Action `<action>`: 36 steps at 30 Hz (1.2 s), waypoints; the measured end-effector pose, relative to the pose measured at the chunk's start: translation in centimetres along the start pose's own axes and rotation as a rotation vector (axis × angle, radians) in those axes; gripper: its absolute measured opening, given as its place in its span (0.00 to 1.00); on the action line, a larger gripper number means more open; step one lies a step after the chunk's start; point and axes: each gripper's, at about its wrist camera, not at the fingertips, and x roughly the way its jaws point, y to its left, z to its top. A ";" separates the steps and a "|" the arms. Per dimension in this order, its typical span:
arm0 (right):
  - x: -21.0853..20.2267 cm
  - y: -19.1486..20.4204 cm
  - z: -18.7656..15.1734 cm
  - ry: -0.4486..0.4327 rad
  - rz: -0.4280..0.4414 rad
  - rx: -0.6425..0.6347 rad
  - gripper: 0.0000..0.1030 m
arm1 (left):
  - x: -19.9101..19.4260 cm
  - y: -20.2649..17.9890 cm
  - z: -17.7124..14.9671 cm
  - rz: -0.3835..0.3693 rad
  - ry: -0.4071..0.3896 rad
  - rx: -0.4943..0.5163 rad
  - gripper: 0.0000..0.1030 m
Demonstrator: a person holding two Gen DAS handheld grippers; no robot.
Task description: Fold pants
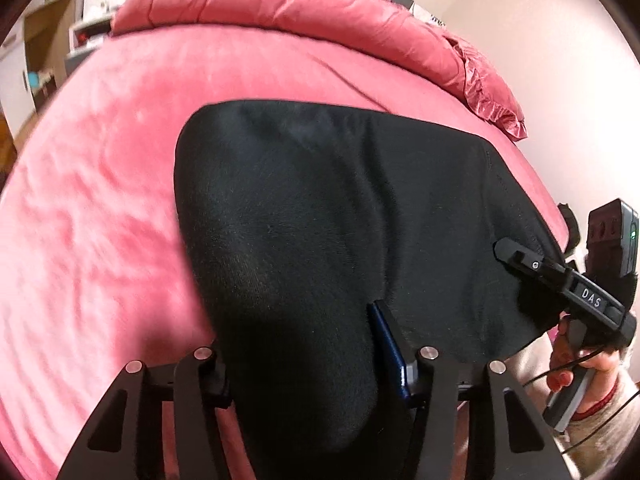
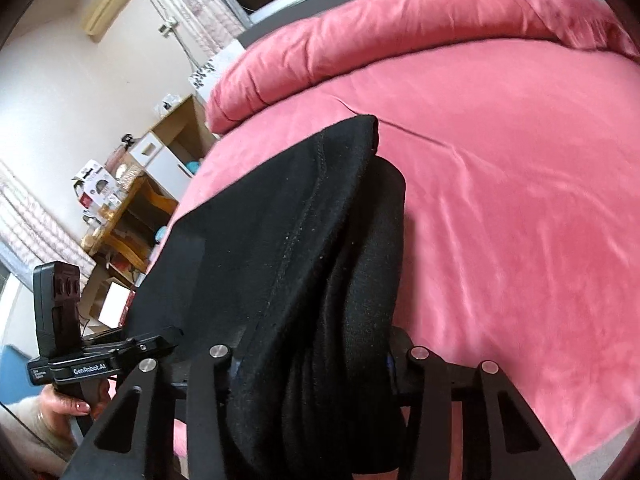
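**newbie_folds:** ok so where are you in the fold right now?

**me:** Mid-fold, I reckon. I've got the black pants (image 1: 320, 208) pinched along the near edge with both grippers and lifted, while the far part lies on the pink bed (image 1: 100, 200). My guess is I'm carrying this edge over to lay it onto the rest.

**newbie_folds:** both clamped for real?

**me:** Left gripper (image 1: 304, 344): fabric is bunched thick between its fingers, and one blue-lined finger (image 1: 390, 344) presses right against the cloth, so it's closed down on a fat wad. Right gripper (image 2: 316, 360): same deal, a thick roll with a stitched seam runs straight through the gap and the fingers hug it. Neither is fully closed, simply because there's so much cloth in there. From the left camera you can see the right gripper's tip biting the right edge of the pants.

**newbie_folds:** and next?

**me:** I'd say both hands need to travel forward together, toward the pillows (image 1: 280, 4), keeping the edge taut and level so it doesn't sag in the middle. Then lower, line the edges up, and only then let go. The pants sit near the bed's front edge, so there's plenty of bed ahead to land on.
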 end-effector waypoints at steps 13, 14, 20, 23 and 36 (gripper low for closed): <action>7.2 3.6 8.0 -0.037 0.044 -0.063 0.45 | 0.1 4.3 8.2 0.110 -0.119 -0.006 0.55; 7.8 3.7 8.4 -0.037 0.042 -0.060 0.45 | 0.5 4.5 8.9 0.119 -0.127 0.005 0.55; 10.6 3.1 10.9 -0.066 0.032 -0.043 0.45 | 2.9 6.0 12.0 0.118 -0.136 0.042 0.55; 12.0 2.1 11.2 -0.049 0.002 -0.025 0.46 | 5.1 6.8 12.6 0.096 -0.093 0.017 0.56; 14.1 -0.2 9.9 -0.040 -0.022 -0.018 0.61 | 6.2 9.7 9.8 0.100 -0.154 -0.017 0.91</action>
